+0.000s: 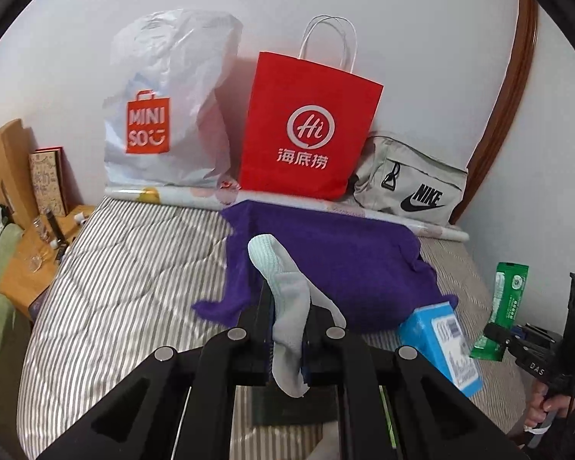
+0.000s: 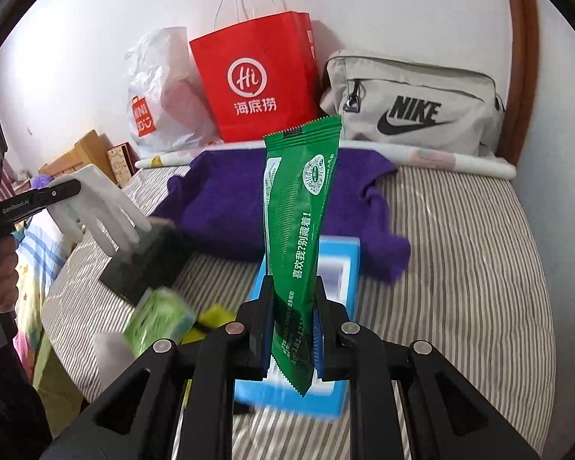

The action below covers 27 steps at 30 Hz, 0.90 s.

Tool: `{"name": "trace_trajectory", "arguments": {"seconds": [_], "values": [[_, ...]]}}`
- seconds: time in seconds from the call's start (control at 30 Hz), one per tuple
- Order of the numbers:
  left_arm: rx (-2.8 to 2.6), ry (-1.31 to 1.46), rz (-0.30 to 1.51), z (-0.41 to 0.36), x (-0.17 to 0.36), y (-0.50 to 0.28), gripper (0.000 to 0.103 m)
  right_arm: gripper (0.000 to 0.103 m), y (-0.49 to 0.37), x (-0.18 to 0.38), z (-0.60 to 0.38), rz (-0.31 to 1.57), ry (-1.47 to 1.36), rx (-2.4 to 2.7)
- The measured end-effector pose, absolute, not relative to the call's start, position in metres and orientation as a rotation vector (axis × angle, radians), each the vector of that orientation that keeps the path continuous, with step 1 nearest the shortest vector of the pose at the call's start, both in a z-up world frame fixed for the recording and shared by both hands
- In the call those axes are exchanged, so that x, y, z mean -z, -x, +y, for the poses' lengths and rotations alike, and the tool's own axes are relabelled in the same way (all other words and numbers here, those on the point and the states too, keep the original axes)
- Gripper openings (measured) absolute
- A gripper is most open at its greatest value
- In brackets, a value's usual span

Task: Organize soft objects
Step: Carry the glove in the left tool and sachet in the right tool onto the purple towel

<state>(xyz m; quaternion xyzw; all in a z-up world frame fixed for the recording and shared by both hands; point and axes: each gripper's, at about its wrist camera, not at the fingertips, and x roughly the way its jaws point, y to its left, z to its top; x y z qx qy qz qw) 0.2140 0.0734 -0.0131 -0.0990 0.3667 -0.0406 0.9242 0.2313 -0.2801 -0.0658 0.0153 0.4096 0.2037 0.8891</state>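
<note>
My left gripper (image 1: 287, 299) is shut on a white glove (image 1: 283, 287), which sticks up between the fingers above a purple cloth (image 1: 345, 268) spread on the striped bed (image 1: 115, 287). The right wrist view shows that glove (image 2: 92, 207) hanging from the left gripper (image 2: 57, 191) at the left. My right gripper (image 2: 293, 283) is shut on a long green packet (image 2: 303, 230), held upright over a blue box (image 2: 337, 264) in front of the purple cloth (image 2: 226, 195). The packet (image 1: 506, 299) also shows at the right of the left wrist view.
Against the wall behind the bed stand a white plastic bag (image 1: 165, 115), a red paper bag (image 1: 310, 126) and a grey Nike bag (image 1: 410, 184). A black item (image 2: 145, 264), a green pack (image 2: 161, 318) and something yellow (image 2: 214, 316) lie near the bed's left side. A wooden nightstand (image 1: 30, 264) stands at the left.
</note>
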Motion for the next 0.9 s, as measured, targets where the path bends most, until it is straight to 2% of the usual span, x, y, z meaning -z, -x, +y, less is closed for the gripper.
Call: {"name": "trace_trajectory", "arguments": {"seconds": [0.37,0.9], "values": [[0.142,0.154,0.8,0.052,0.021,-0.291,0.01,0.017,-0.314,0.075,-0.272,0.909,-0.004,-0.411],[0.195,0.135,0.931,0.037,0.079,-0.381,0.01,0.017,-0.391,0.132,-0.251,1.081,0.029,-0.458]]}}
